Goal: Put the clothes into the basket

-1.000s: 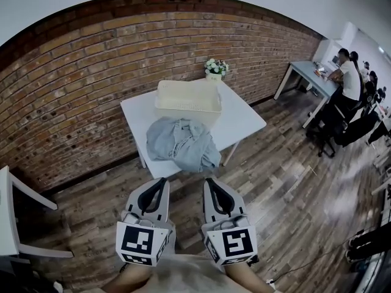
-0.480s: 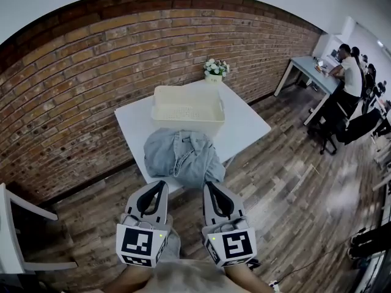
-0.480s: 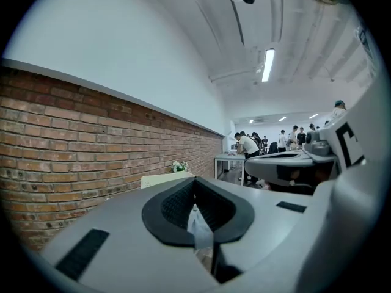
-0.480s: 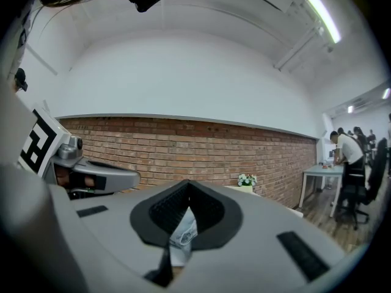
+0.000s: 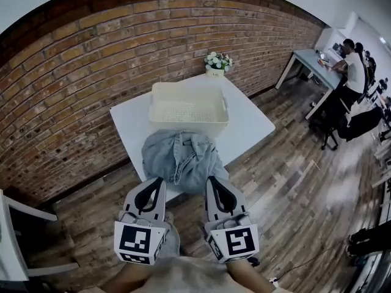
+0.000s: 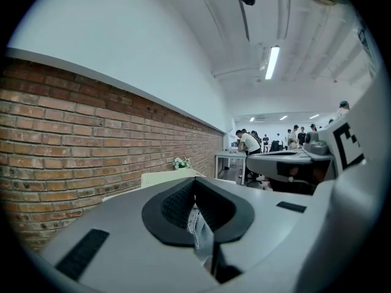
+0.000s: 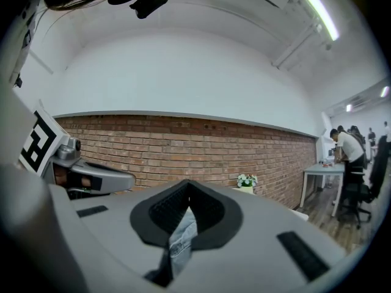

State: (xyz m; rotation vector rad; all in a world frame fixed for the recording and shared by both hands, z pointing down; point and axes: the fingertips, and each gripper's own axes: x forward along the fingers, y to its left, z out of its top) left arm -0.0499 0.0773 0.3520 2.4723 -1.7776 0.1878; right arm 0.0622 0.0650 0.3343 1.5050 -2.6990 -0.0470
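Observation:
A heap of light blue denim clothes (image 5: pixel 182 157) lies on the near half of a white table (image 5: pixel 129 124). Behind it stands a cream basket (image 5: pixel 189 120) with nothing in it. My left gripper (image 5: pixel 157 180) and right gripper (image 5: pixel 211 180) are side by side at the table's front edge, their tips just short of the heap. Both are shut with nothing held. In the right gripper view, denim (image 7: pixel 182 237) shows through the slot behind the shut jaws of the right gripper (image 7: pixel 188 191). The left gripper view shows the left gripper (image 6: pixel 194 183) shut and the basket (image 6: pixel 162 177) beyond it.
A small pot of white flowers (image 5: pixel 215 61) stands at the table's far corner, against a brick wall (image 5: pixel 73 72). A white chair (image 5: pixel 18 224) is at the left. At the right, people (image 5: pixel 353 66) sit at a grey desk (image 5: pixel 314 66). The floor is wood plank.
The table, basket and clothes have drawn closer and lower in the head view as both grippers advanced toward them. Both grippers stayed shut.

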